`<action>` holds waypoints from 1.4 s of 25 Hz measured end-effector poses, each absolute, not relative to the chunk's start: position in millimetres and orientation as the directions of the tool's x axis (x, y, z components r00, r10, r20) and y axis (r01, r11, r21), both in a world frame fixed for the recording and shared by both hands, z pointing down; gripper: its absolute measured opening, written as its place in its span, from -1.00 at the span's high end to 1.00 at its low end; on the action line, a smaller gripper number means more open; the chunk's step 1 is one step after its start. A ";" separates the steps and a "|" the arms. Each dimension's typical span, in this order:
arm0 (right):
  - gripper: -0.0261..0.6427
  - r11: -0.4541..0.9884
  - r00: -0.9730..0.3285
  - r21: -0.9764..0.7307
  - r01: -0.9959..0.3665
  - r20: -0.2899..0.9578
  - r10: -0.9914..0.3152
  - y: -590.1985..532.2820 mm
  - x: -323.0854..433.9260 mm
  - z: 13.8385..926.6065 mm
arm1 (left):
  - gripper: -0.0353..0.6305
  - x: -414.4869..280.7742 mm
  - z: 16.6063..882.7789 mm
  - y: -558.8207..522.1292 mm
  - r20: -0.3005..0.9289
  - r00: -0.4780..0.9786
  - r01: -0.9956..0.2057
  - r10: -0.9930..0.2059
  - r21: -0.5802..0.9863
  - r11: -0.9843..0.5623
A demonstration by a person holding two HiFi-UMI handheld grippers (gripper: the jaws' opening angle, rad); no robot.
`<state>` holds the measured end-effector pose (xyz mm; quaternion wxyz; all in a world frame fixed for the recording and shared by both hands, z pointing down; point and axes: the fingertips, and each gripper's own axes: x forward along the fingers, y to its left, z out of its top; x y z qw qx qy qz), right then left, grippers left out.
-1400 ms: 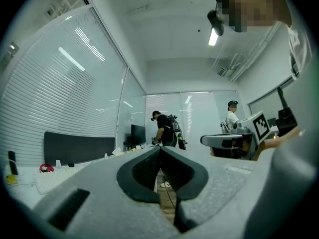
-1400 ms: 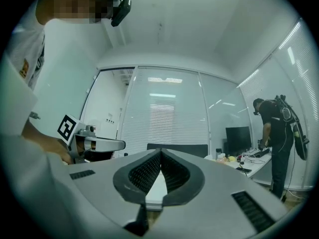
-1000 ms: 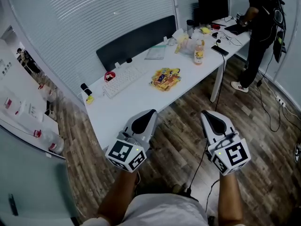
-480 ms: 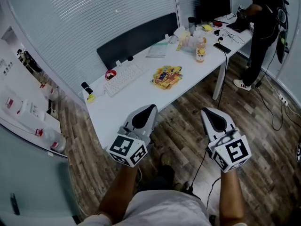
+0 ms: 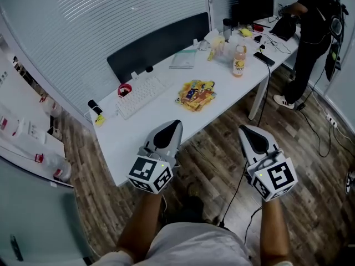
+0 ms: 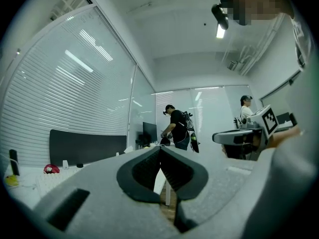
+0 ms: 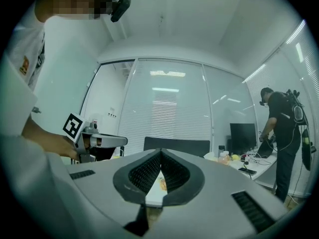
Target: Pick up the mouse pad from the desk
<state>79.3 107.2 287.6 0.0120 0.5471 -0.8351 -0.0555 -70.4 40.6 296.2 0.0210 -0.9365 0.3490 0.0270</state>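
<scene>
Mouse pad [image 5: 158,47]: likely dark long panel at far edge of desk [image 5: 138,133], against blinds [image 5: 111,15], long axis along desk. Left hand-held gripper [image 5: 171,126] and right hand-held gripper [image 5: 247,132] clenched, empty, short of near edge. Pad well ahead; left nearer.

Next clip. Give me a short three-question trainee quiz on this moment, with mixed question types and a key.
1. True or false: the left tool and the right tool are both shut with nothing between their jaws.
2. What lies on the desk between the keyboard and the bottle?
A. colourful packets
B. a monitor
C. a shoe
3. Fill in: the black mouse pad runs along the desk's ____ edge, next to the blinds.

Key: 1 true; 2 A; 3 far.
</scene>
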 end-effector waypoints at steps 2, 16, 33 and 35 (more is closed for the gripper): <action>0.89 0.399 -0.404 0.109 -0.911 -0.030 -0.914 88.3 77.9 288.6 | 0.85 -72.2 298.9 22.2 -0.061 0.751 -0.659 -0.657 -0.015 -0.752; 0.89 0.383 -0.379 0.098 -0.919 0.053 -0.924 -50.4 74.4 306.5 | 0.85 -74.6 324.3 -114.3 0.014 0.757 -0.653 -0.653 0.003 -0.757; 0.89 0.365 -0.346 0.095 -0.926 0.173 -0.922 -141.7 54.2 343.4 | 0.84 -88.8 381.3 -204.6 0.128 0.762 -0.646 -0.635 0.073 -0.760; 0.89 0.364 -0.342 0.093 -0.927 0.188 -0.921 -146.6 54.4 348.7 | 0.84 -89.7 388.5 -209.5 0.143 0.761 -0.647 -0.633 0.082 -0.758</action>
